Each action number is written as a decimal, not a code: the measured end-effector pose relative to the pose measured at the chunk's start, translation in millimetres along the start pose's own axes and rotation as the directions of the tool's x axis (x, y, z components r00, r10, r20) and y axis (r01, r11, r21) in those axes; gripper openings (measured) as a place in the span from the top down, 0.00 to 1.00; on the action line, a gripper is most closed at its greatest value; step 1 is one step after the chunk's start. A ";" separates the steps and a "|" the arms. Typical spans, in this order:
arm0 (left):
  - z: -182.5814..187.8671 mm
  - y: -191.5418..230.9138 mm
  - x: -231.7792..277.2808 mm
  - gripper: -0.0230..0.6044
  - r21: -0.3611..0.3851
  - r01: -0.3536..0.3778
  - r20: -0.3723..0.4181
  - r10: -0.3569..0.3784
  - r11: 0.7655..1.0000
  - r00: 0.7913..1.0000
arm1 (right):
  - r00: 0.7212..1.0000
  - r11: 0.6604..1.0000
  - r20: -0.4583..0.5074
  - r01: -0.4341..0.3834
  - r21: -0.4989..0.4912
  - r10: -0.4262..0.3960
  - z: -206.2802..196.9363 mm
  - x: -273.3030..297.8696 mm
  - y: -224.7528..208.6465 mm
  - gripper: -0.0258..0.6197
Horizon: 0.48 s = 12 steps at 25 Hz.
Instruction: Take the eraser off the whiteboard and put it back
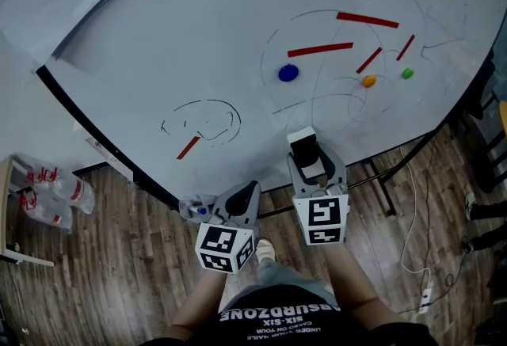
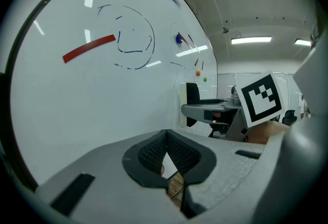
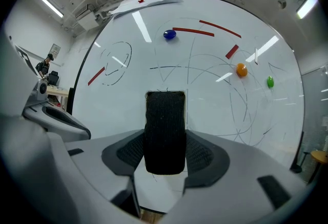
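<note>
The whiteboard (image 1: pixel 198 43) fills the upper head view. My right gripper (image 1: pixel 309 162) points at its lower part and is shut on the eraser (image 1: pixel 303 138), a block with a white body and black felt. In the right gripper view the felt of the eraser (image 3: pixel 165 130) stands upright between both pads of the right gripper (image 3: pixel 165 155). The left gripper view shows the eraser (image 2: pixel 188 99) end-on at the board; contact is unclear. My left gripper (image 1: pixel 247 192) hangs lower left near the board's bottom edge, shut and empty, its pads meeting (image 2: pixel 166 148).
On the board are a blue magnet (image 1: pixel 288 73), an orange one (image 1: pixel 369 81), a green one (image 1: pixel 407 74), several red strips (image 1: pixel 320 49) and drawn lines. Bagged bottles (image 1: pixel 47 190) lie on the wooden floor at left. Cables (image 1: pixel 416 233) trail at right.
</note>
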State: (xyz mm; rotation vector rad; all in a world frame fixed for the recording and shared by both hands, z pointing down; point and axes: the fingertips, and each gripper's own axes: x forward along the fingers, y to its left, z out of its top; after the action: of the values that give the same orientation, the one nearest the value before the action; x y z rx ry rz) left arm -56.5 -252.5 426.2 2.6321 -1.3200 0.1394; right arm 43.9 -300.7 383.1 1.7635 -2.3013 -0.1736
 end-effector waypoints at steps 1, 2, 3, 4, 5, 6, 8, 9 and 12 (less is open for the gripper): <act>0.3 -1.1 -0.9 0.95 0.001 0.000 0.001 0.000 1.000 1.000 | 1.000 1.000 0.001 -0.001 -0.001 0.001 0.6 -1.3 0.1 0.61; 0.7 -2.2 -1.9 0.95 0.001 -0.001 0.003 0.001 1.000 1.000 | 1.000 1.000 0.002 -0.002 -0.002 0.002 1.3 -2.7 0.1 0.61; 1.1 -3.4 -2.9 0.95 0.002 -0.001 0.004 0.001 1.000 1.000 | 1.000 1.000 0.004 -0.003 -0.001 0.003 2.0 -4.3 0.2 0.61; 1.5 -4.5 -4.0 0.95 0.003 -0.002 0.004 0.002 1.000 1.000 | 1.000 1.000 0.005 -0.004 0.000 0.004 2.6 -6.1 0.4 0.61; 1.8 -5.7 -5.1 0.95 0.004 -0.003 0.005 0.003 1.000 1.000 | 1.000 1.000 0.007 -0.005 0.000 0.005 3.1 -8.0 0.7 0.61; 2.1 -6.9 -6.2 0.95 0.005 -0.003 0.006 0.003 1.000 1.000 | 1.000 1.000 0.008 -0.006 0.001 0.006 3.5 -10.0 1.0 0.61; 2.8 -9.5 -8.4 0.95 0.007 -0.004 0.010 0.004 1.000 1.000 | 1.000 1.000 0.008 -0.007 -0.001 0.007 3.8 -14.1 1.1 0.61; 3.1 -10.7 -9.5 0.95 0.008 -0.004 0.011 0.004 1.000 1.000 | 1.000 1.000 0.008 -0.007 -0.001 0.007 3.7 -16.0 1.1 0.61; 2.9 -13.8 -12.8 0.95 0.008 -0.006 0.015 0.006 1.000 1.000 | 1.000 1.000 0.007 -0.010 0.004 0.010 3.2 -21.8 1.8 0.61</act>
State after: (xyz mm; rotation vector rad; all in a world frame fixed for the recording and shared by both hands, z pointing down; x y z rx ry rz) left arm -53.0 -235.0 419.5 2.6412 -1.3349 0.1268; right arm 46.8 -279.4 377.9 1.7551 -2.3167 -0.1739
